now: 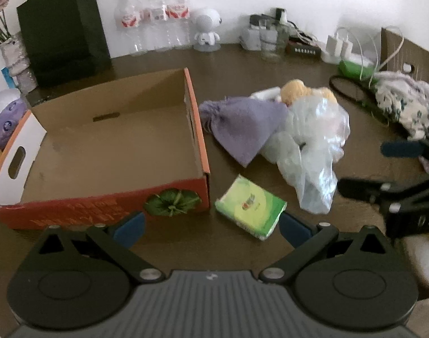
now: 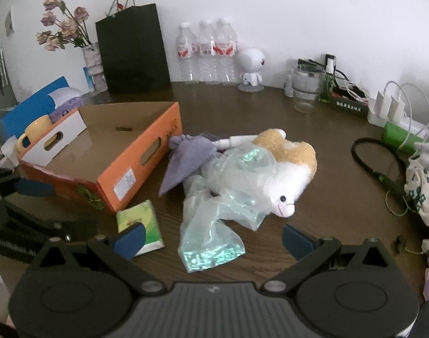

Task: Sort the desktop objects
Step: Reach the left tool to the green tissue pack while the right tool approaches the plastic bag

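Observation:
An open orange cardboard box (image 1: 107,152) (image 2: 135,166) sits on the brown table with nothing inside it. Right of it lie a purple cloth (image 1: 242,129) (image 2: 183,160), a clear plastic bag (image 1: 307,152) (image 2: 214,219), a white and yellow plush toy (image 2: 285,169) (image 1: 296,90) and a green tissue pack (image 1: 249,207) (image 2: 141,219). My left gripper (image 1: 211,225) is open just before the tissue pack and the box's near corner. My right gripper (image 2: 213,239) is open over the near end of the plastic bag; it also shows in the left wrist view (image 1: 383,166).
Along the back wall stand a dark paper bag (image 2: 132,48), water bottles (image 2: 206,53), a white figurine (image 2: 251,67), a glass jar (image 2: 306,90) and chargers with cables (image 2: 392,109). A flowered cloth (image 2: 423,194) and a black loop (image 2: 378,163) lie at the right. A yellow mug (image 2: 37,132) stands left of the box.

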